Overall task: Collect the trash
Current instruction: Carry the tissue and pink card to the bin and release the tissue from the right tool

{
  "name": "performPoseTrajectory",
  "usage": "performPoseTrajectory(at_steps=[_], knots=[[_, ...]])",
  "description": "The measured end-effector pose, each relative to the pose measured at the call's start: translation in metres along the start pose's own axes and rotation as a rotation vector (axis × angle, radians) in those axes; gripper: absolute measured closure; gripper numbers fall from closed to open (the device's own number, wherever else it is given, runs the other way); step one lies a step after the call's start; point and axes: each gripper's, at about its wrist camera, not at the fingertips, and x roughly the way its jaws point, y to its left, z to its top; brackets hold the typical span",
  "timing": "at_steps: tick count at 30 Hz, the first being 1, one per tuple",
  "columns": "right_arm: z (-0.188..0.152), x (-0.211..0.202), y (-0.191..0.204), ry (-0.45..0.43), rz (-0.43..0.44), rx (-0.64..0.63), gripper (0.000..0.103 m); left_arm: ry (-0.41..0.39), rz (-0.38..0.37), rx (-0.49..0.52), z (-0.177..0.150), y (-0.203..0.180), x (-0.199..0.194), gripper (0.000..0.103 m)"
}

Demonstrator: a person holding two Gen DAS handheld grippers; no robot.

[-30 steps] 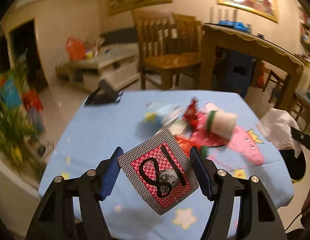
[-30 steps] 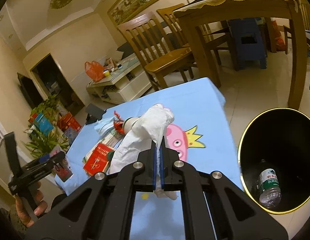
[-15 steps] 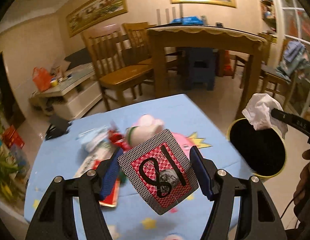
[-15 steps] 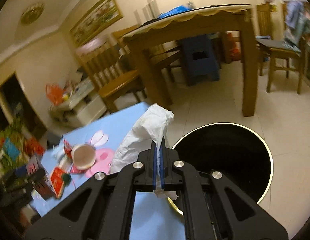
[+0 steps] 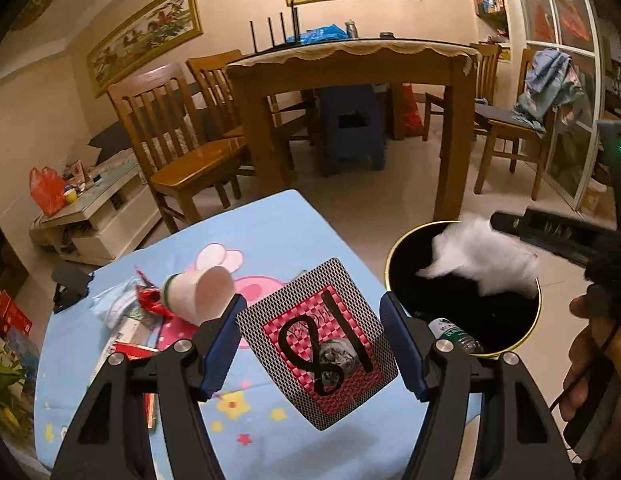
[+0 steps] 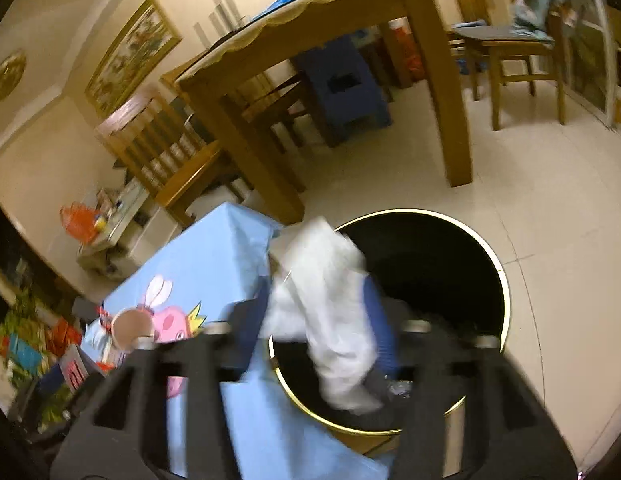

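While its jaws have just been opening, the right gripper [image 6: 316, 320] frees the tissue [image 6: 330, 312] above the bin [image 6: 504, 292] (left gripper [image 5: 312, 344] clamps 1 packet [image 5: 316, 354]).

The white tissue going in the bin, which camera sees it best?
The left wrist view. There the white tissue shows whole, above the black bin beside the right gripper. In the right wrist view the tissue is close and blurred between jaws that have just been opening.

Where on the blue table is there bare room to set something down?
The blue tablecloth is bare along its far edge and the corner nearest the black bin. It is crowded on the left, around the tipped paper cup and the wrappers.
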Motion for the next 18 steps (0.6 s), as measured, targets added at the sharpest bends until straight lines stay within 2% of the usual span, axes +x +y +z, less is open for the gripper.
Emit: performPoseTrajectory(at_steps=[6,9,13,18], knots=[[0.007,-0.024,-0.023,-0.098,-0.005,0.084,0.050,0.024,-0.045,0.022,0.009,-0.023,0.019,0.037],[0.010,-0.045,-0.040,-0.179,-0.013,0.150,0.044,0.020,-0.067,0.042,0.014,-0.039,0.025,0.037],[0.013,-0.072,-0.062,-0.262,-0.021,0.201,0.042,-0.002,-0.093,0.079,0.022,-0.063,0.033,0.037],[0.017,-0.088,-0.084,-0.303,-0.039,0.242,0.036,-0.029,-0.116,0.117,0.032,-0.091,0.047,0.037]])
